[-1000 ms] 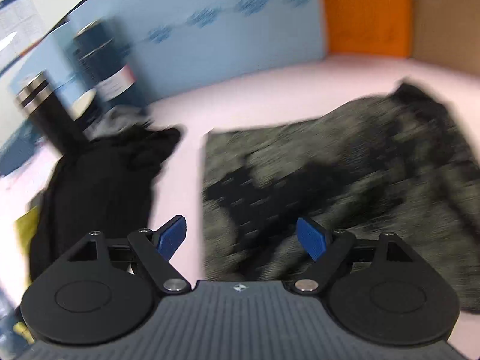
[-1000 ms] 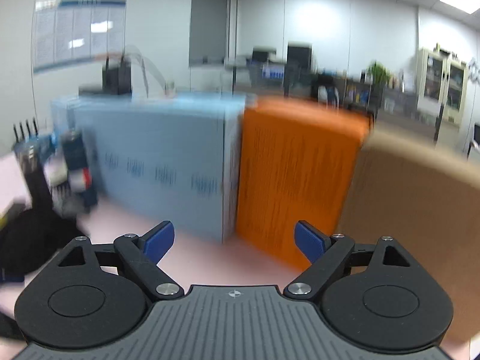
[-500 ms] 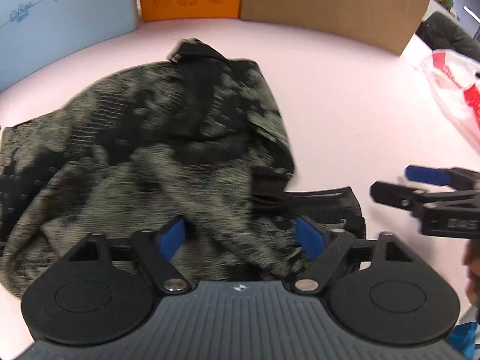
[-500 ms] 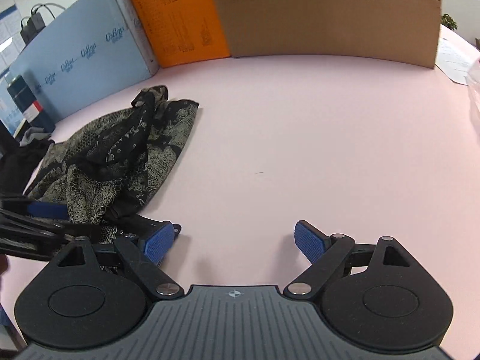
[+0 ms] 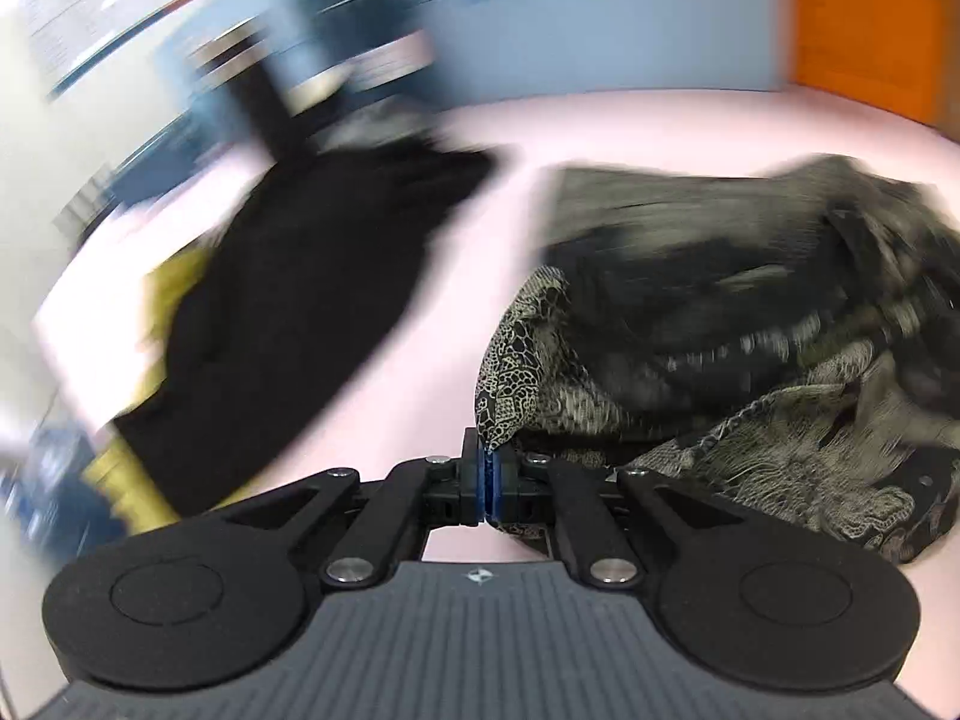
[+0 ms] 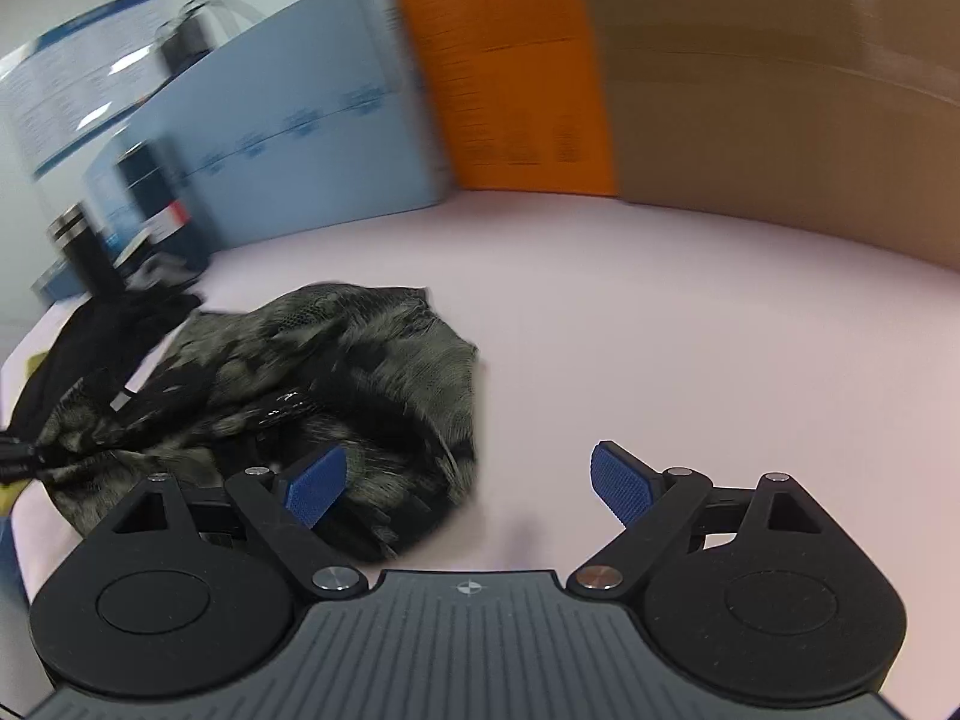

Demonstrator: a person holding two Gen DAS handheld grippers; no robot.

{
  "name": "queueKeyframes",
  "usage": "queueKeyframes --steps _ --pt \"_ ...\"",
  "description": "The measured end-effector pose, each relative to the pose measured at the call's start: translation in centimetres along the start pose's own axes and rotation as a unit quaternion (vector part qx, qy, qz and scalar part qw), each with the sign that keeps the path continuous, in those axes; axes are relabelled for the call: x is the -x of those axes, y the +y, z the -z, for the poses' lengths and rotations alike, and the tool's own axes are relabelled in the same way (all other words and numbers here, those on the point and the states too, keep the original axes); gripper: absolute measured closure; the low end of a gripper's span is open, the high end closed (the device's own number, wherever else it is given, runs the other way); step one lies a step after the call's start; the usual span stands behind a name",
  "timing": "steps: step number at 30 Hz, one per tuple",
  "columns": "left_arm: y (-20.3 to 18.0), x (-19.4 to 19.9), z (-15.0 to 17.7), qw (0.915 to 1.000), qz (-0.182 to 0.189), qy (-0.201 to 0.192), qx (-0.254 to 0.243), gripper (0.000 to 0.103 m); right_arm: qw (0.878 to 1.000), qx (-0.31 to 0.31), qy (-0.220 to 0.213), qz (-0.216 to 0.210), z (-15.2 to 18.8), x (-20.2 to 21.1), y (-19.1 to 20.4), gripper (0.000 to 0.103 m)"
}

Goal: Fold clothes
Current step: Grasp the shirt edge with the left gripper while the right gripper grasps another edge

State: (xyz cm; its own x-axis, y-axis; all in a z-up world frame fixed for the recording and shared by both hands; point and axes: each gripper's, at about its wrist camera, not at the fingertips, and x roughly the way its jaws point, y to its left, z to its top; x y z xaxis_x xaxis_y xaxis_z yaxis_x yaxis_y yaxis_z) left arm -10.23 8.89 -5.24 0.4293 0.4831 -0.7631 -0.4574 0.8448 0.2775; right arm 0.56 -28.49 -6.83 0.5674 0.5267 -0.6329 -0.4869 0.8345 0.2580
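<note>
The left claw (image 5: 487, 474) is clamped on a corner of the patterned garment (image 5: 750, 360) at lower centre. The right claw (image 6: 468, 483) stands apart above the pink tabletop (image 6: 660, 324), its left pad over the garment's edge.

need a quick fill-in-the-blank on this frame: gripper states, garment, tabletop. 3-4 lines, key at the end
1. The left gripper has its jaws ____ on a corner of the patterned lace garment.
2. The right gripper has its jaws ____, with nothing between them.
3. The tabletop under the clothes is ____ in colour.
4. Left of the lace garment in the left wrist view lies a plain ____ garment.

Missing words: shut; open; pink; black
</note>
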Motion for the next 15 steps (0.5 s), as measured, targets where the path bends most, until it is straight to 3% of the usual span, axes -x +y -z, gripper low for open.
queueKeyframes --steps 4,7,10,12,15 --pt "3.3 -0.3 1.6 0.9987 -0.033 0.015 0.037 0.098 0.994 0.097 0.025 -0.052 -1.1 -3.8 4.2 0.015" --pt "4.2 -0.6 2.8 0.998 -0.029 0.028 0.05 0.094 0.98 0.173 0.034 -0.092 -1.6 -5.6 7.2 0.014" --pt "3.9 -0.9 3.5 0.9976 -0.029 0.034 0.053 0.083 0.963 0.236 0.045 -0.124 -1.8 -7.5 9.6 0.015" --pt "3.4 -1.4 3.6 0.9973 -0.026 0.04 0.055 0.067 0.95 0.269 0.055 -0.148 -2.0 -8.8 11.2 0.015" --pt "2.8 -2.2 3.5 0.9972 -0.03 0.04 0.055 0.063 0.935 0.302 0.059 -0.175 -2.1 -10.7 13.3 0.015"
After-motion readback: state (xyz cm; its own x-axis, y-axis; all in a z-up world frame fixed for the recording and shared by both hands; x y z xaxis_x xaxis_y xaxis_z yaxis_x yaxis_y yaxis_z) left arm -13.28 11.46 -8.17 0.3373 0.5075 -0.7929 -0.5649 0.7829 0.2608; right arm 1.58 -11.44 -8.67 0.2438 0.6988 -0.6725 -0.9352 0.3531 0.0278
